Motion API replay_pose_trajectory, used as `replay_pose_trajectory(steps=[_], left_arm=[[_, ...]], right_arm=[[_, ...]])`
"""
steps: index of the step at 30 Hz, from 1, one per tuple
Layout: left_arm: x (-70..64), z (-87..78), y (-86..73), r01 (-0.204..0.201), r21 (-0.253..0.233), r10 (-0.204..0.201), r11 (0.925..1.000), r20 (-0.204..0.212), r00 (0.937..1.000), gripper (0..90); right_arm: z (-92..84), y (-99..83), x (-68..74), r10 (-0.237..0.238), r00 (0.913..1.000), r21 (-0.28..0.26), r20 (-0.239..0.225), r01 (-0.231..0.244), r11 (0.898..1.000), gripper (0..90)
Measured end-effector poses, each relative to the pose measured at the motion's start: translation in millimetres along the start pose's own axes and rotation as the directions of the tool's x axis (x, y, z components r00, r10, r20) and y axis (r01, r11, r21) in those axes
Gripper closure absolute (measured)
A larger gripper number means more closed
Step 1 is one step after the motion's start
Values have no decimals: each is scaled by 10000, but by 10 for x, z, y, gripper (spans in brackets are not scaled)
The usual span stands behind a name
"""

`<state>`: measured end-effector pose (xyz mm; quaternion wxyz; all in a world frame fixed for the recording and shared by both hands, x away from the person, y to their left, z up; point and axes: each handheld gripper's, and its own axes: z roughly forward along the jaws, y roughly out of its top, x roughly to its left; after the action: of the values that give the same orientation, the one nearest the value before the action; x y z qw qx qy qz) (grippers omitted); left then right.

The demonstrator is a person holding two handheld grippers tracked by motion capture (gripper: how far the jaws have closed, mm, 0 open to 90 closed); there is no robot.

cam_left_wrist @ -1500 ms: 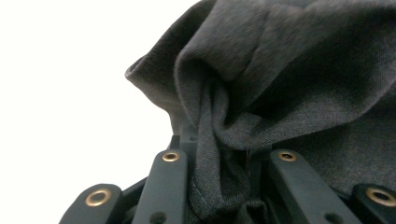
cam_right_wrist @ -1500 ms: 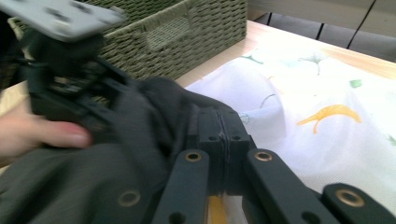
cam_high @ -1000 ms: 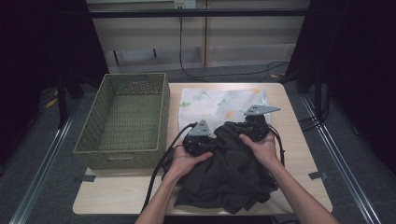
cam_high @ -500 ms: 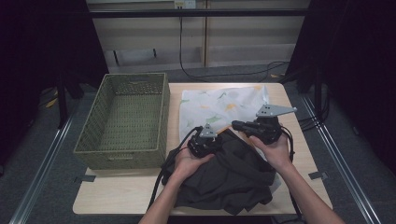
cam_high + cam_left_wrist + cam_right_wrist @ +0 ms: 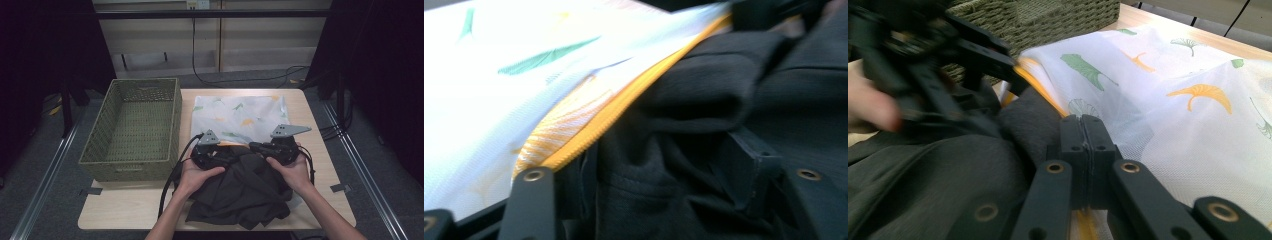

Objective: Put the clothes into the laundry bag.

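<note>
Hands shifted back, dark crumpled garment (image 5: pixel 245 190)

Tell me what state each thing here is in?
Basket: empty, upright.
Dark garment: crumpled, half in the bag's mouth.
White leaf-print bag: flat, zipper open.
Left gripper: jaws just opened, garment between them.
Right gripper: shut, at the bag's zipper edge.

My high view sits above my side of the desk (image 5: pixel 310 107), facing forward and down, far enough to take in the basket (image 5: pixel 135 125). Both gripper views ride low and very close, looking along their own jaws. All three share the white leaf-print bag (image 5: pixel 240 112) (image 5: pixel 484 100) (image 5: pixel 1173 100) and dark garment (image 5: pixel 245 190) (image 5: pixel 724 100) (image 5: pixel 923 175).
</note>
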<state>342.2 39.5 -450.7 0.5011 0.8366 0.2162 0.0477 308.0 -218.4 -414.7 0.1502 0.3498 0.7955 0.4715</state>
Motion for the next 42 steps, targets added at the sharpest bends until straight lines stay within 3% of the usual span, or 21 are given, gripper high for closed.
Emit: replay_pose_trajectory(steps=[3,5,10,15,17,19,23,26,27,28,30,32,35,38,40,42], left_arm=[[-102,-102,32,-287,-313,286,9991,-58,9996,274],[-129,-184,57,-156,-592,156,9981,-2,9999,246],[-286,-390,133,-566,-1299,598,9899,211,9980,240],[-499,-344,199,-1104,-1364,1260,9845,1121,9857,239],[-571,-265,208,-1074,-1467,1292,9833,1476,9806,225],[-630,-149,202,-1178,-1375,1394,9835,1602,9772,185],[-699,124,150,-1452,-599,1539,9876,1834,9709,89],[-697,302,77,-1766,379,1692,9835,1488,9743,75],[-698,352,46,-1908,615,1826,9797,1184,9760,146],[-689,373,22,-2006,728,1938,9770,903,9769,280],[-655,375,7,-1837,789,1800,9798,519,9823,524],[-609,345,10,-1645,759,1643,9835,91,9864,679],[-544,285,29,-1406,671,1419,9878,-148,9898,749],[-463,183,74,-990,655,1035,9929,-700,9922,761],[-397,135,98,-849,425,878,9955,-721,9935,764],[-371,105,109,-703,444,750,9965,-1130,9908,765]], right_arm=[[23,-2,15,-26,10000,37,82,25,10000,891],[22,-5,8,36,9999,41,112,-37,10000,891],[24,-26,-44,215,9997,-43,113,-214,9998,891],[43,-18,-53,284,9995,-71,95,-284,9996,891],[51,-16,-53,329,9994,-74,119,-328,9994,891],[60,-18,-55,334,9994,-81,120,-333,9994,891],[57,-23,-55,376,9992,-73,109,-375,9993,891],[62,-29,-67,377,9992,-67,119,-376,9993,891],[66,-30,-68,440,9990,-71,97,-440,9990,891],[73,-32,-68,415,9991,-50,109,-414,9991,891],[78,-36,-63,380,9992,-16,94,-380,9993,891],[61,-27,-58,394,9992,-55,88,-393,9992,891],[-12,9,-73,436,9990,-294,140,-432,9986,891],[-124,52,-86,461,9989,-504,132,-453,9977,891],[-171,79,-69,426,9990,-525,122,-419,9977,891],[-208,113,-29,327,9994,-546,85,-322,9980,891]])
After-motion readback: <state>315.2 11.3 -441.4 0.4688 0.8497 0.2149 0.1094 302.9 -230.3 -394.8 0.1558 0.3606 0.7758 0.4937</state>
